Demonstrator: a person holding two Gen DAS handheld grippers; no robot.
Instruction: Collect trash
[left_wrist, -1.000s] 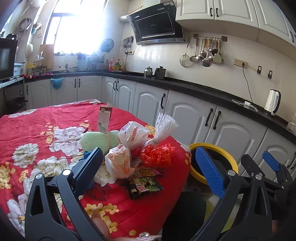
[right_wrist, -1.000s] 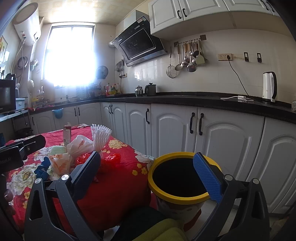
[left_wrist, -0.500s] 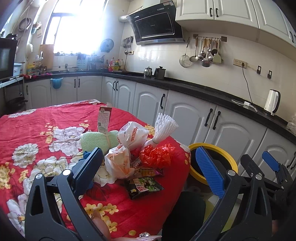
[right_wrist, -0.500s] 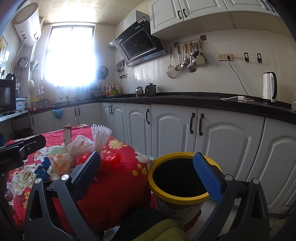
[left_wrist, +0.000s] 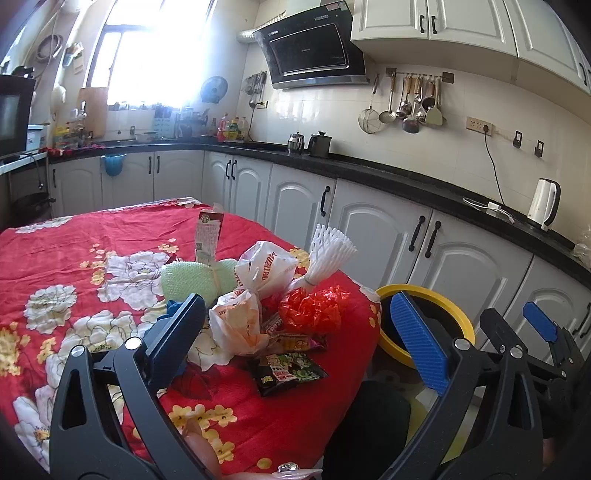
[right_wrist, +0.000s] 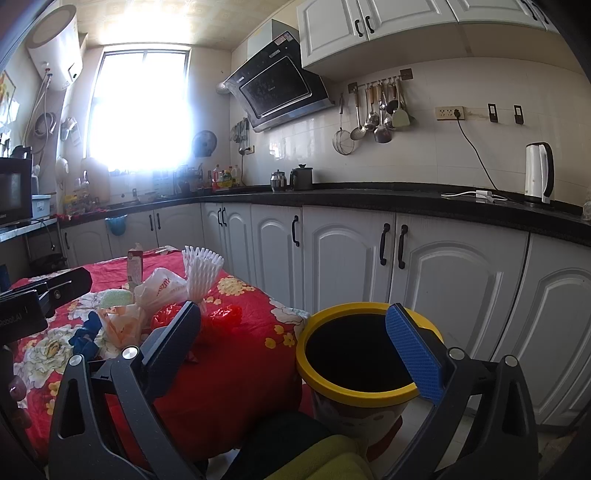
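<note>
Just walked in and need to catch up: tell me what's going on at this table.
A person holds a two-finger tool in each hand, set to collect trash. Both the left tool and the right tool are open and hold nothing. A pile of wrappers and plastic bags lies near the edge of the red floral tablecloth. The yellow-rimmed bin stands on the floor beside the table. Nothing is gripped at this moment.

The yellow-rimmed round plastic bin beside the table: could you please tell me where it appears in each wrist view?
Left wrist: the yellow-rimmed round plastic bin sits right of centre, partly behind the blue gripper pad.
Right wrist: it stands low centre-right, dark inside showing.
Shared landmark: the white fan-shaped foam net on the red floral tablecloth.
</note>
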